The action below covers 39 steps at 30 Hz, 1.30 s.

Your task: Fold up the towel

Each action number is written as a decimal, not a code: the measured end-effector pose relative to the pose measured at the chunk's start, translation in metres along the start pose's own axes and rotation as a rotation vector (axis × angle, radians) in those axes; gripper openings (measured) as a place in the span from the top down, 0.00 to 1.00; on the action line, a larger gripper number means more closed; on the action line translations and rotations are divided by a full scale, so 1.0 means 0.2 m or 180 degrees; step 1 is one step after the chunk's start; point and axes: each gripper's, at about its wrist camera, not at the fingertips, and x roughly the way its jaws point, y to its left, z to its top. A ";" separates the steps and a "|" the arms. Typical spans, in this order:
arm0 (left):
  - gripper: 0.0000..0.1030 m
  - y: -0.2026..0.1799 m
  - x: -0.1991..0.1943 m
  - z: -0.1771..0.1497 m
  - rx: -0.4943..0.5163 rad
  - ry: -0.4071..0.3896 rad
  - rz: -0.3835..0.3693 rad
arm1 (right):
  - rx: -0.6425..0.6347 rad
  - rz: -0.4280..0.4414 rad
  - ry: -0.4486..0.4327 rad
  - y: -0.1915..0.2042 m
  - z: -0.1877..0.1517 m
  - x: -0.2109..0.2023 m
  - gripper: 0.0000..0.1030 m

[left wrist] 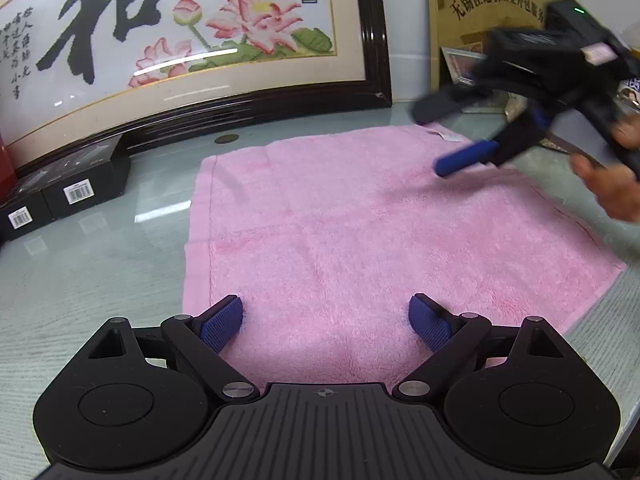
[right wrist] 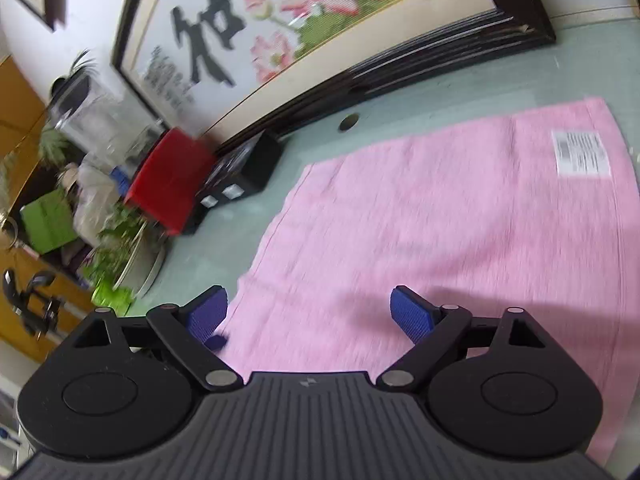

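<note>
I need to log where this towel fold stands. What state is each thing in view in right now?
Pink towel: spread flat on the table, one layer lying over another along the left edge, held by neither gripper.
White label: lying flat on the towel, face up.
Left gripper: open above the towel's near edge, nothing between its pads.
Right gripper: open over the towel, nothing held.
</note>
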 end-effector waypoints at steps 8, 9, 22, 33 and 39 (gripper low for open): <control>0.12 -0.01 -0.05 -0.03 -0.0056 -0.0002 -0.0029 | -0.0001 -0.0039 -0.0014 0.01 -0.37 -0.30 0.09; 0.12 -0.01 -0.07 -0.04 -0.0052 -0.0014 -0.0017 | 0.0013 -0.0031 -0.0065 0.01 -0.40 -0.35 0.08; 0.11 0.07 -0.24 -0.16 -0.0132 -0.0107 -0.0092 | -0.0895 -0.0409 -0.0743 0.13 -0.83 -0.66 0.07; 0.09 0.20 -0.36 -0.26 -0.0384 -0.0356 -0.0077 | -0.1861 -0.1517 -0.1060 0.32 -1.13 -0.56 0.10; 0.08 0.16 -0.34 -0.30 -0.0319 -0.0318 -0.0088 | -0.1567 -0.1480 -0.1047 0.25 -1.10 -0.52 0.18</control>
